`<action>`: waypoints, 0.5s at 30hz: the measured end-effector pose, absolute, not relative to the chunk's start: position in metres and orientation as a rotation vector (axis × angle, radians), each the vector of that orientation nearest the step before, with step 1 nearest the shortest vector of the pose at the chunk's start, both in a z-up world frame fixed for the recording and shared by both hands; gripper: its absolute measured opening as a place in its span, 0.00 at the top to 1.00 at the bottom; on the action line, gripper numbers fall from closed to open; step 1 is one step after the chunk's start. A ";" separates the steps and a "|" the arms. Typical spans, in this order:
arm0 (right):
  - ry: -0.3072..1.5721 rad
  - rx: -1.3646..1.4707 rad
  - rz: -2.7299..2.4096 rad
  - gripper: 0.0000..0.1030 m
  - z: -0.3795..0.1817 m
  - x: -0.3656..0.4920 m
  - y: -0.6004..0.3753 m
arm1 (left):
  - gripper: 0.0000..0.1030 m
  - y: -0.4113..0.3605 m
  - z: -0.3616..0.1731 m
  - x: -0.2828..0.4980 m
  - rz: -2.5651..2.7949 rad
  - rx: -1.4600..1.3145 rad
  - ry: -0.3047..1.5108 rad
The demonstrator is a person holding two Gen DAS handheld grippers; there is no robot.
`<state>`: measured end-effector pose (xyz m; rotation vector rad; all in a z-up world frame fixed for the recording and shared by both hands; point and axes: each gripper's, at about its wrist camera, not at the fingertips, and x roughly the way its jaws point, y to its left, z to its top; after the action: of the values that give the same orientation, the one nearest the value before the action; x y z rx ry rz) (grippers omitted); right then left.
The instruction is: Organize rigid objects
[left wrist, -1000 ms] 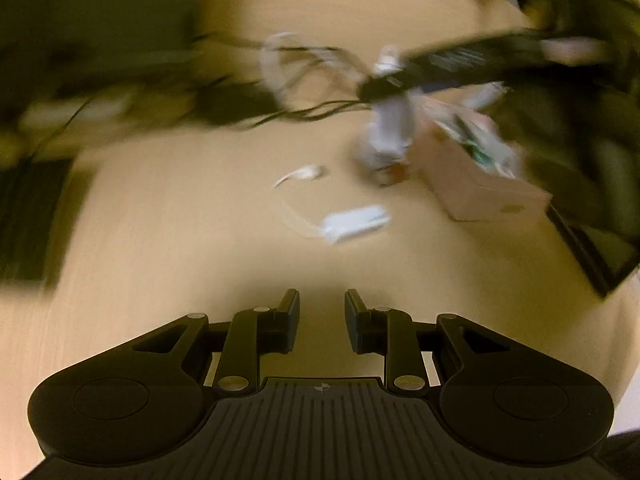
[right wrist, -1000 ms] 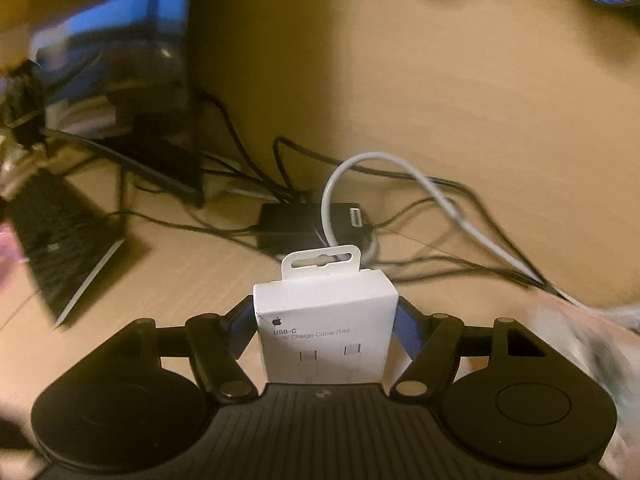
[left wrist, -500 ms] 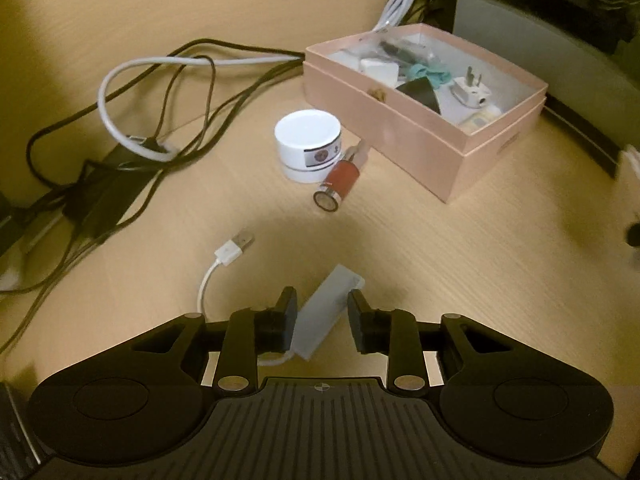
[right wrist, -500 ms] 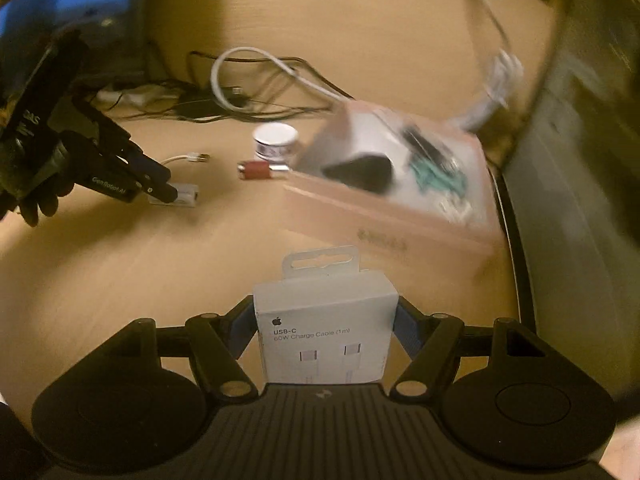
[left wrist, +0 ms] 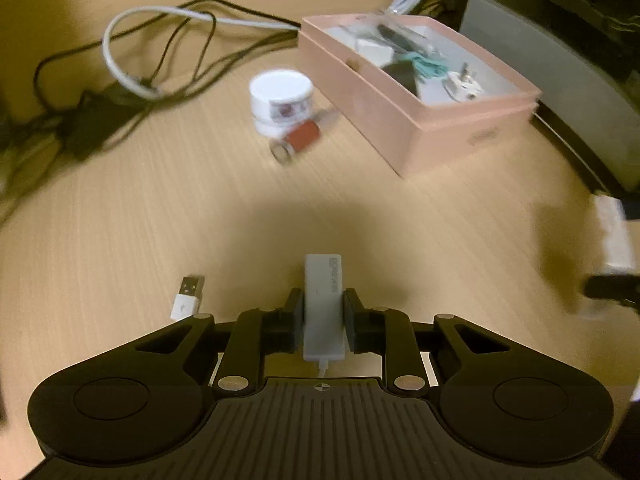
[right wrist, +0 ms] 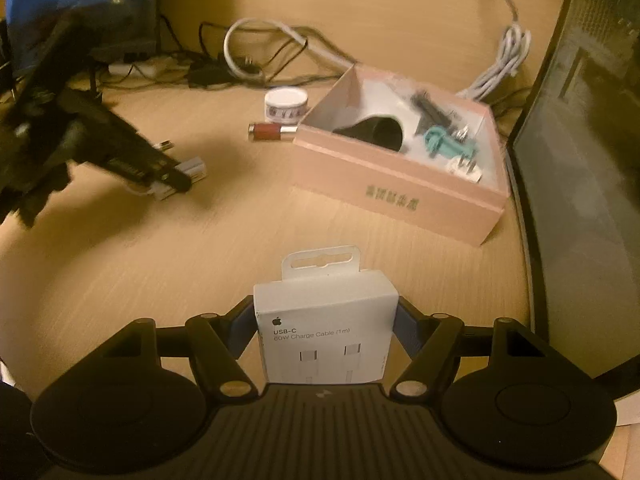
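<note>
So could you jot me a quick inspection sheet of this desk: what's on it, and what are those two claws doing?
Surface: wooden desk, nothing spilled.
Job's things: open pink box holding a plug and small parts; white USB-C cable box; grey adapter.
Clutter: white jar and red tube beside the pink box.
Grippers: left claw shut on the grey adapter; right claw shut on the cable box.
Cables: tangled black and white leads at the back; the adapter's USB plug hangs loose.
Surroundings: screen on the left, dark case on the right.
</note>
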<state>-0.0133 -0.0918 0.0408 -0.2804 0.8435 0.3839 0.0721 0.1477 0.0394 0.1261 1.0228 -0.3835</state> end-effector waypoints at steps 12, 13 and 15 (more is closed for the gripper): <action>0.880 -0.252 0.444 0.31 0.032 0.002 -0.069 | 0.75 0.116 0.041 0.000 -0.322 -0.074 1.045; 0.864 -0.243 0.453 0.31 0.033 0.001 -0.068 | 0.75 0.113 0.040 -0.003 -0.312 -0.067 1.035; 0.828 -0.249 0.460 0.30 0.035 -0.003 -0.066 | 0.75 0.108 0.040 -0.006 -0.301 -0.043 1.023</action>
<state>-0.0032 -0.0658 0.0347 -0.2492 0.8281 0.4598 -0.0063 0.1082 0.0397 -0.0433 1.0231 -0.3008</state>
